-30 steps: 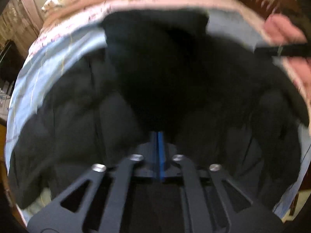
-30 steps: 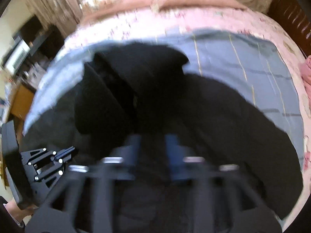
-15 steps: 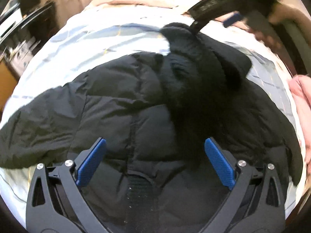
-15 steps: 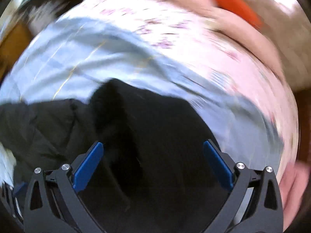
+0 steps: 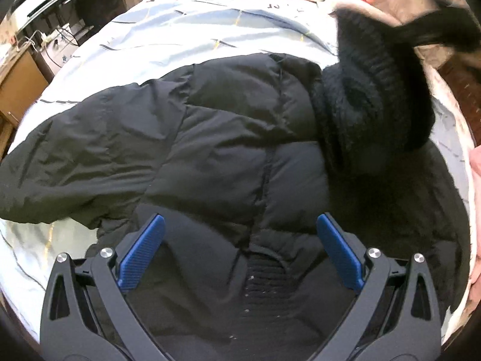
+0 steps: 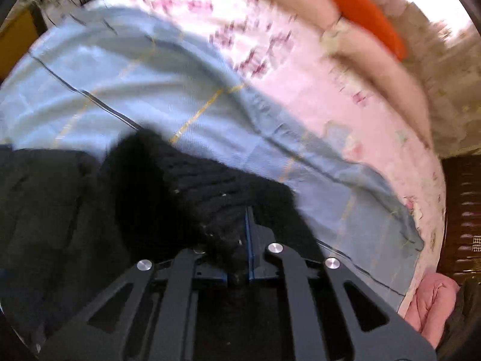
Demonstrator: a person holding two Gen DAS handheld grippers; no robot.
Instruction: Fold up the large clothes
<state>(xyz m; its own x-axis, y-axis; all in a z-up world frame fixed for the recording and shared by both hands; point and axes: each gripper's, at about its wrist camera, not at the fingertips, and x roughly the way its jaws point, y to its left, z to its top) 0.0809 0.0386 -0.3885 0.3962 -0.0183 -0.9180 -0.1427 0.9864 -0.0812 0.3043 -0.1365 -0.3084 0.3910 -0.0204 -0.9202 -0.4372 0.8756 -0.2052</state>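
The black jacket (image 5: 228,156) lies spread on the blue sheet (image 5: 180,21), one sleeve (image 5: 75,162) reaching the sheet's left edge. My right gripper (image 6: 240,240) is clamped on its knit collar (image 6: 204,186), lifted off the bed. My left gripper (image 5: 240,252) hangs wide apart above the hem, holding nothing. Bare sheet lies beyond the collar.

Jacket (image 5: 228,150) lies on the bedsheet (image 5: 180,30); pillows (image 6: 360,51) behind it.
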